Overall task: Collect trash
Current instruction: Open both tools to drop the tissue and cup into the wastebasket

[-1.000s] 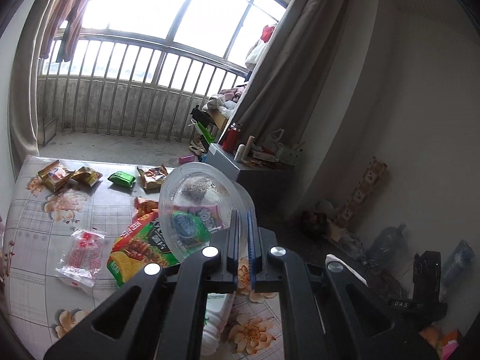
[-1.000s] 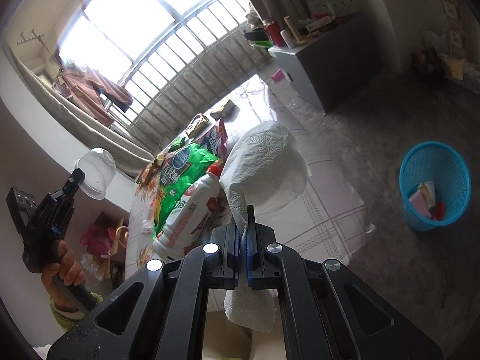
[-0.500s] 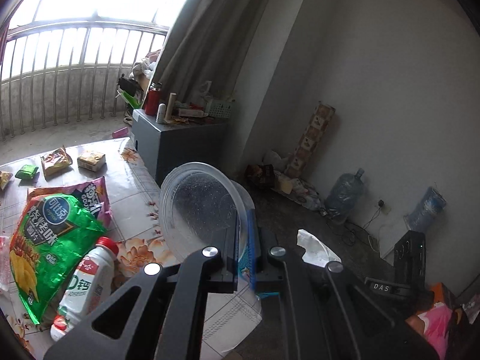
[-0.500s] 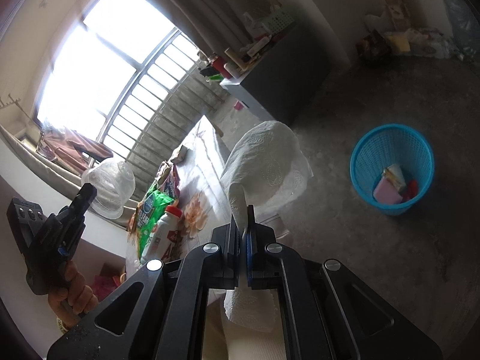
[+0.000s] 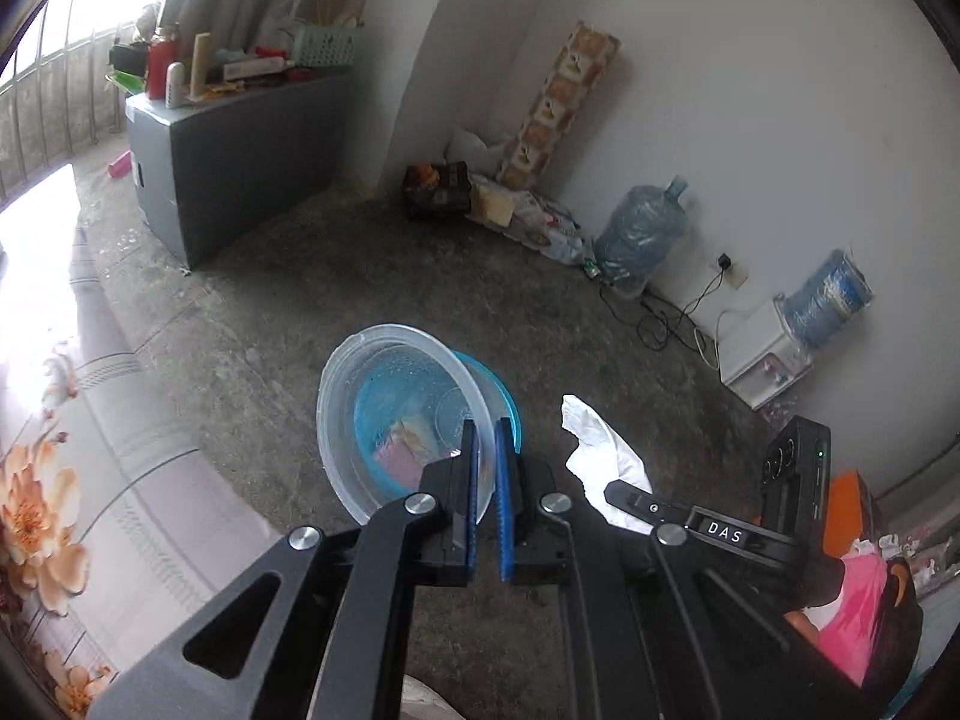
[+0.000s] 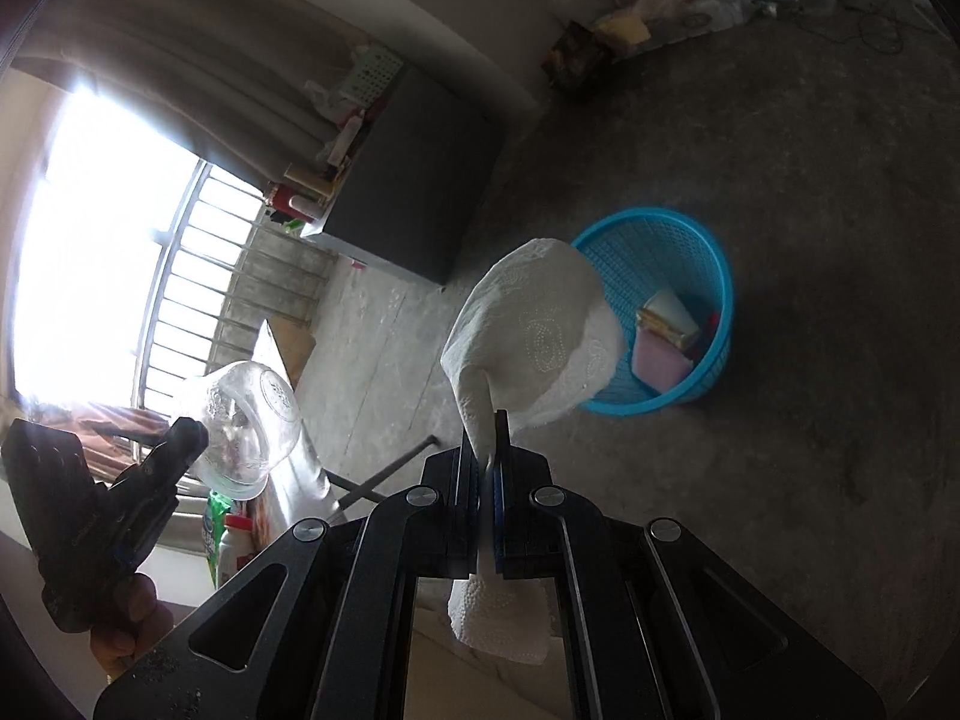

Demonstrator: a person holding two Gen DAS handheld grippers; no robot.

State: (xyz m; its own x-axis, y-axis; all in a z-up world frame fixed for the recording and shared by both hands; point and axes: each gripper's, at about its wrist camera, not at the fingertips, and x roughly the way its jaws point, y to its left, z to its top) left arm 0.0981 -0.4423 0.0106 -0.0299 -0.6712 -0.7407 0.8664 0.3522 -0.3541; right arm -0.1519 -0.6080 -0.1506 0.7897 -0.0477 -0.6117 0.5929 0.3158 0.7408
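Pinching the rim of the clear plastic bowl (image 5: 390, 414) between its nearly closed blue pads, your left gripper (image 5: 486, 456) holds it up in the air above the concrete floor (image 5: 372, 276), with the blue trash basket (image 6: 702, 276) showing through its clear wall. Your right gripper (image 6: 489, 468) is clamped on a white paper towel (image 6: 534, 324), which billows upward in front of the basket's near rim. The basket already contains a pink item, a paper cup and wrappers.

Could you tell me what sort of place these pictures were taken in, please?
Probably a lived-in room of a modest home: bare concrete floor, a grey cabinet cluttered with bottles near a curtained, barred window, and a water dispenser against the wall.
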